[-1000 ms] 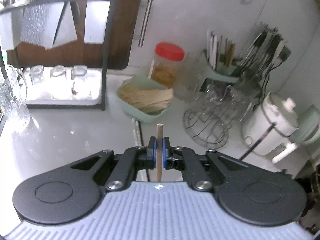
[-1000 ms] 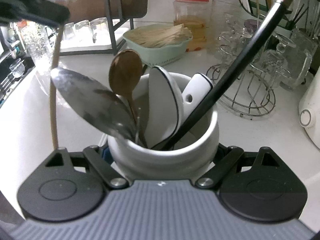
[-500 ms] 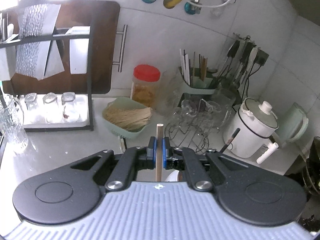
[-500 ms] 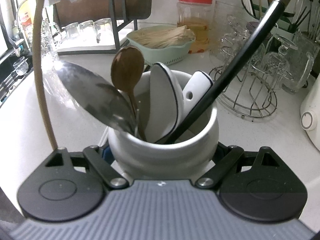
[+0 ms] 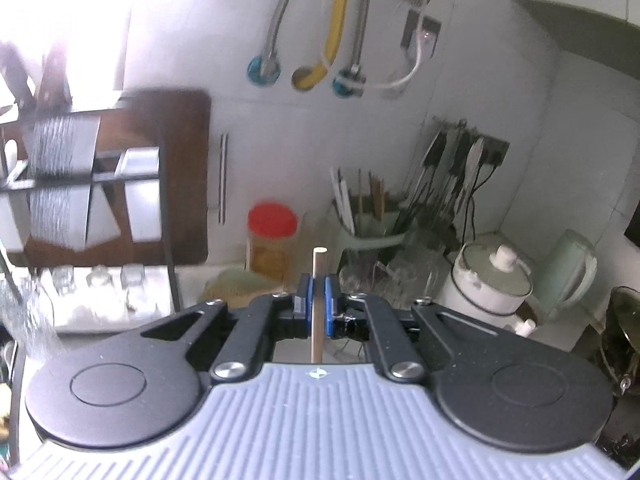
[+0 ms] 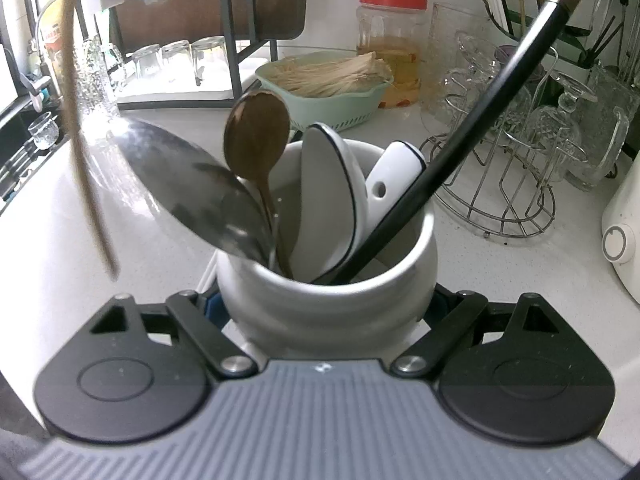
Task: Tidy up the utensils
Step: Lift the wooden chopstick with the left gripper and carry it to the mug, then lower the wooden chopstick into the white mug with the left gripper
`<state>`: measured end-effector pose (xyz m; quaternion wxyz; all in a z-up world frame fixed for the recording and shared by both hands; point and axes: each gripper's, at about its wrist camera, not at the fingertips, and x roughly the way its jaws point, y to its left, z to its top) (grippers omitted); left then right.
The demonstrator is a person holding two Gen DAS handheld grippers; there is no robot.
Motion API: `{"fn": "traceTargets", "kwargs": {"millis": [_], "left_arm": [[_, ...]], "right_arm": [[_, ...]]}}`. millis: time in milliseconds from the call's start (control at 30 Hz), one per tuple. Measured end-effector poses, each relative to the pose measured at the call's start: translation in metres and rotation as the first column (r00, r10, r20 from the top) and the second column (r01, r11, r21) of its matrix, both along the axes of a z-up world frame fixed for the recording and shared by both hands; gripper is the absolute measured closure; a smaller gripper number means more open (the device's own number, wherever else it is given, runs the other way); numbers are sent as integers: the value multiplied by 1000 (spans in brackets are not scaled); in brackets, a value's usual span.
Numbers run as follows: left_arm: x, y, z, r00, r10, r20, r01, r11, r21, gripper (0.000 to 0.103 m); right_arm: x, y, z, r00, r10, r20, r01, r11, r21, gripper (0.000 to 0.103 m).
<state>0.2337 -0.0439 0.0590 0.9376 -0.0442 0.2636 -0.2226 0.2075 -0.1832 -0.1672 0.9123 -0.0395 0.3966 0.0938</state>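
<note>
My left gripper (image 5: pixel 316 304) is shut on a thin wooden chopstick (image 5: pixel 319 276), which stands upright between its blue pads. In the right wrist view the same chopstick (image 6: pixel 86 168) hangs in the air at the left, its lower tip clear of the counter beside the jar. My right gripper (image 6: pixel 324 308) is shut on a white ceramic jar (image 6: pixel 320 304) that stands on the counter. The jar holds a metal spoon (image 6: pixel 188 184), a wooden spoon (image 6: pixel 256 136), two white ceramic spoons (image 6: pixel 332 196) and a long black handle (image 6: pixel 480 120).
Behind the jar sit a green basket (image 6: pixel 340 108) of pale sticks, a red-lidded jar (image 6: pixel 390 40), a wire rack (image 6: pixel 500 200) with glassware and a dish rack (image 6: pixel 176 60) with upturned glasses. A green utensil holder (image 5: pixel 372 236) and a white pot (image 5: pixel 492 284) stand by the wall.
My left gripper has risen with the chopstick, and its view now tilts up the wall. In the right wrist view the chopstick's tip has lifted beside the jar. The right gripper has not moved.
</note>
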Motion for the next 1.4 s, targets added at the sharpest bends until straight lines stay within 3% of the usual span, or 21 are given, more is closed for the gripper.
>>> {"fn": "traceTargets", "kwargs": {"millis": [567, 833, 1167, 1400], "left_arm": [[2, -26, 39, 990, -93, 108, 98, 994, -40, 96], [8, -33, 33, 986, -94, 136, 105, 991, -78, 96], [12, -42, -19, 993, -116, 24, 117, 992, -43, 96], [23, -39, -36, 976, -165, -144, 165, 986, -10, 96]], "right_arm": [[-1, 3, -1, 1000, -16, 16, 17, 1000, -18, 11], [-2, 4, -2, 999, -25, 20, 25, 1000, -19, 11], [-4, 5, -3, 999, -39, 31, 39, 999, -19, 11], [-2, 6, -2, 998, -54, 30, 54, 998, -19, 11]]}}
